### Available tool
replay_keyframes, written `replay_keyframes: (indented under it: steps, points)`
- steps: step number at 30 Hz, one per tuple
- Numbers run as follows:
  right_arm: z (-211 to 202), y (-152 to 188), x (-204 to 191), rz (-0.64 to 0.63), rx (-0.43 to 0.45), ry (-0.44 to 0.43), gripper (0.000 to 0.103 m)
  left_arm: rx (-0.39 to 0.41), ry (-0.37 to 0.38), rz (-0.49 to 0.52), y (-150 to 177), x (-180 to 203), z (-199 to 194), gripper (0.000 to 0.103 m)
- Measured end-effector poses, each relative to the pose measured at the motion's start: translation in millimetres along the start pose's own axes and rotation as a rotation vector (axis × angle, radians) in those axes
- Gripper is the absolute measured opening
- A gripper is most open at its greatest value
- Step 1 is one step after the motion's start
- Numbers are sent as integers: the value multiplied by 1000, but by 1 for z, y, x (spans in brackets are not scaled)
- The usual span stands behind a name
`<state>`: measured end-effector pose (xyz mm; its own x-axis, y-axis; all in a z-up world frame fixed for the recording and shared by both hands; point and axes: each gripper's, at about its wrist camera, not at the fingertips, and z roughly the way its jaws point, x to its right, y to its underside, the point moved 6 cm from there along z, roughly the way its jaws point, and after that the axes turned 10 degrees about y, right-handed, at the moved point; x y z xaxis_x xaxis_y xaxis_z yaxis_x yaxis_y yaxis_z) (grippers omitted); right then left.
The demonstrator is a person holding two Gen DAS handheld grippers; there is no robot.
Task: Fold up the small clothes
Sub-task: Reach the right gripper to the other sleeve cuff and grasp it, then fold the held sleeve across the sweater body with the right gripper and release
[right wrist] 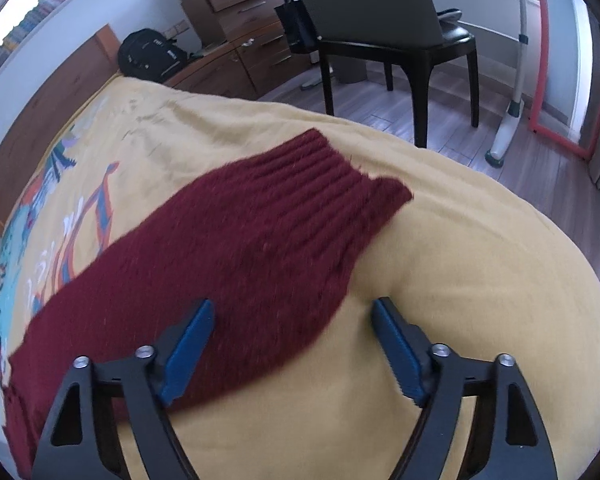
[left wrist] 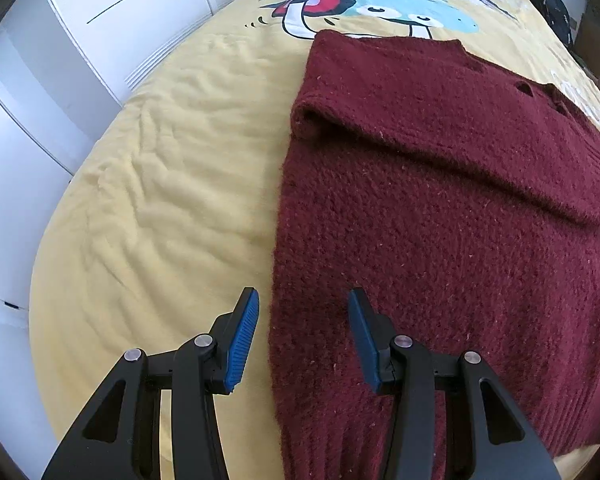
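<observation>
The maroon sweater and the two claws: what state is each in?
Maroon sweater: flat on the yellow bedspread, one sleeve folded across the body.
Other sleeve: stretched out, unfolded.
Left gripper: open, empty, over the sweater's edge.
Right gripper: open, astride the sleeve's edge, not gripping.

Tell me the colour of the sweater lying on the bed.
Dark red, a maroon knit sweater; it shows best in the left wrist view.

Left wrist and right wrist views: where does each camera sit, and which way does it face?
Left wrist: on the left gripper, looking down at the sweater body on the bed; both fingers show, open.
Right wrist: on the right gripper, looking down at a sleeve, chair beyond; fingers open.
Shared: sweater and bed.
</observation>
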<state>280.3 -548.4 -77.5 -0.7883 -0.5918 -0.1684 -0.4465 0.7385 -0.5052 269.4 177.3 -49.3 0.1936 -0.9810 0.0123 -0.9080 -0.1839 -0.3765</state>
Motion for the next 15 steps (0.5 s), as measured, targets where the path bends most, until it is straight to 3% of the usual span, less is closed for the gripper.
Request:
replay_keyframes:
  steps: [7,9,15]
  points:
    - [8,-19,1,27,-14,-1,38,-12,-1,-2,3,-3,6,41]
    - [7,-21,-4,9,-19,1,21,-12,0,-2,3,-5,6,41]
    - [-8,-26,-33,-57,-3,-49,16,-8,14,-18,4,-11,6,41]
